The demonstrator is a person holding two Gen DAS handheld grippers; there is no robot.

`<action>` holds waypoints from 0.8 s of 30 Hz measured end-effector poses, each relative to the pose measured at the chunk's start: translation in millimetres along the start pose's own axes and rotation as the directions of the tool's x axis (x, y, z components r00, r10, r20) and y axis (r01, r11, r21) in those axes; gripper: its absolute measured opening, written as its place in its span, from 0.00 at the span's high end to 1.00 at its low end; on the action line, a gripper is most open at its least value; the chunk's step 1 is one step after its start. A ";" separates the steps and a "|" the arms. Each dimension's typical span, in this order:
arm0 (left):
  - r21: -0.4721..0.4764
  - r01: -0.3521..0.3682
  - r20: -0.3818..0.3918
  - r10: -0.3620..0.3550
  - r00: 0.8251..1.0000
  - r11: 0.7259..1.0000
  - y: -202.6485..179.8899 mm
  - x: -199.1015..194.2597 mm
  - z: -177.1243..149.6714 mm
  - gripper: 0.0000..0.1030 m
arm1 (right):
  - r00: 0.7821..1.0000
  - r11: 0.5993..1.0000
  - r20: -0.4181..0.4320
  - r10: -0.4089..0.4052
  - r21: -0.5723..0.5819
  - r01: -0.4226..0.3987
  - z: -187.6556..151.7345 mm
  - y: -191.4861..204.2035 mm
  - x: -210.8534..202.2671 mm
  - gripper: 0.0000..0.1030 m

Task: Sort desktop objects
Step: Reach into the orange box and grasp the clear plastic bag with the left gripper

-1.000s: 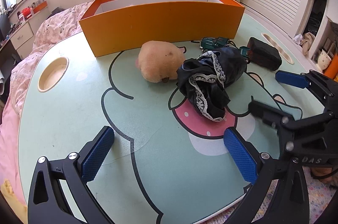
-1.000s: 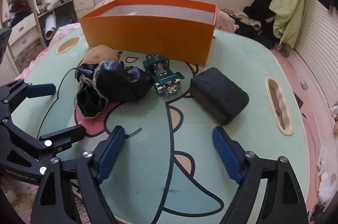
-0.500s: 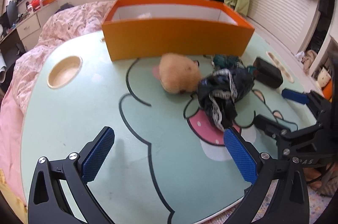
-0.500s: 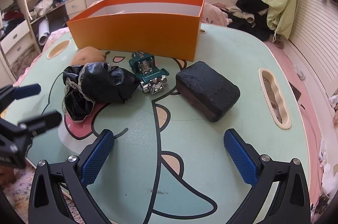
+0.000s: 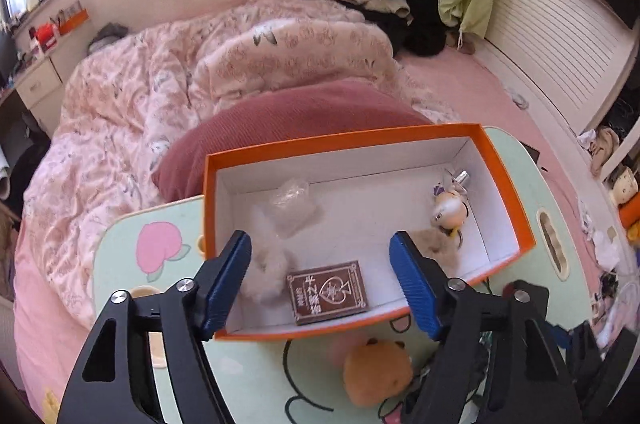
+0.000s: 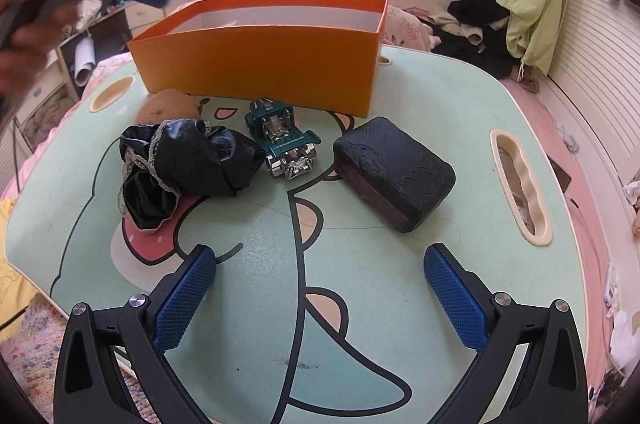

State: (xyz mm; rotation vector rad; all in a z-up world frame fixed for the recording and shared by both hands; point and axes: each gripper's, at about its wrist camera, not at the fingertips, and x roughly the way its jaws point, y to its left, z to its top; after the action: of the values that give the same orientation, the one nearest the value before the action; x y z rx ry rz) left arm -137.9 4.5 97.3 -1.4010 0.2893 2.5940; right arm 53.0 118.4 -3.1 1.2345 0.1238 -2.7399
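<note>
Blue-padded left tool point(image 5: 320, 280) gapes empty above orange box point(image 5: 504, 179)

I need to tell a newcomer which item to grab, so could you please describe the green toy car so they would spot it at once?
Find the orange box on the cartoon table. Right in front of its near wall, the green toy car sits between a crumpled black cloth and a black case. It alone is teal with shiny chrome parts.

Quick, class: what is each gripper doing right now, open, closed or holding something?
Left gripper: open, empty, raised over the orange box.
Right gripper: open, empty, above the table.
</note>
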 end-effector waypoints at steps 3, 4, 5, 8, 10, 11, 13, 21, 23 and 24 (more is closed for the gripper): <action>-0.037 -0.026 -0.085 0.023 0.996 0.999 -3.2 31.5 14.9 0.50 | 1.000 1.000 0.002 0.001 0.000 -0.001 1.1 1.0 0.1 0.00; -0.041 -0.056 -0.099 0.051 0.994 0.998 -4.5 39.8 16.2 0.50 | 1.000 1.000 0.003 0.002 0.000 -0.002 1.0 1.0 0.1 0.00; -0.055 -0.107 -0.120 0.100 0.988 0.993 -3.6 50.6 19.2 0.50 | 1.000 1.000 0.004 0.003 0.000 -0.003 0.9 0.9 0.0 0.00; -0.090 -0.175 -0.176 0.157 0.972 0.980 0.6 71.8 22.3 0.50 | 1.000 1.000 0.007 0.005 -0.001 -0.005 0.4 0.6 -0.4 0.00; -0.075 -0.225 -0.157 0.211 0.965 0.972 -0.3 75.9 27.7 0.50 | 1.000 1.000 0.009 0.006 -0.002 -0.006 0.0 0.3 -0.4 0.00; -0.076 -0.203 -0.161 0.189 0.969 0.976 -0.8 78.8 28.2 0.50 | 1.000 1.000 0.009 0.007 0.000 -0.007 -0.2 0.2 -0.2 0.00; -0.097 -0.149 -0.183 0.130 0.974 0.984 1.5 85.1 27.2 0.66 | 1.000 1.000 0.010 0.007 0.000 -0.007 -0.2 -0.3 -0.1 0.00; -0.063 0.018 -0.001 -0.018 1.000 0.998 -7.7 13.6 15.9 0.67 | 1.000 1.000 0.011 0.006 0.001 -0.006 -0.9 0.2 -0.2 0.00; -0.042 0.084 0.062 -0.081 0.995 0.996 -9.3 -20.2 2.7 0.67 | 1.000 1.000 0.011 0.006 0.001 -0.006 -0.9 0.2 -0.2 0.00; -0.033 0.112 0.083 -0.109 0.991 0.993 -8.5 -32.5 -4.8 0.66 | 1.000 1.000 0.011 0.006 0.002 -0.006 -1.1 0.3 -0.2 0.00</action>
State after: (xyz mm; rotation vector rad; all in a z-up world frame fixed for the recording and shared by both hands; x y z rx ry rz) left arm -114.4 9.3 121.3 -1.2814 0.1477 2.5702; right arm 54.0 118.3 -3.6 1.2180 0.1165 -2.7418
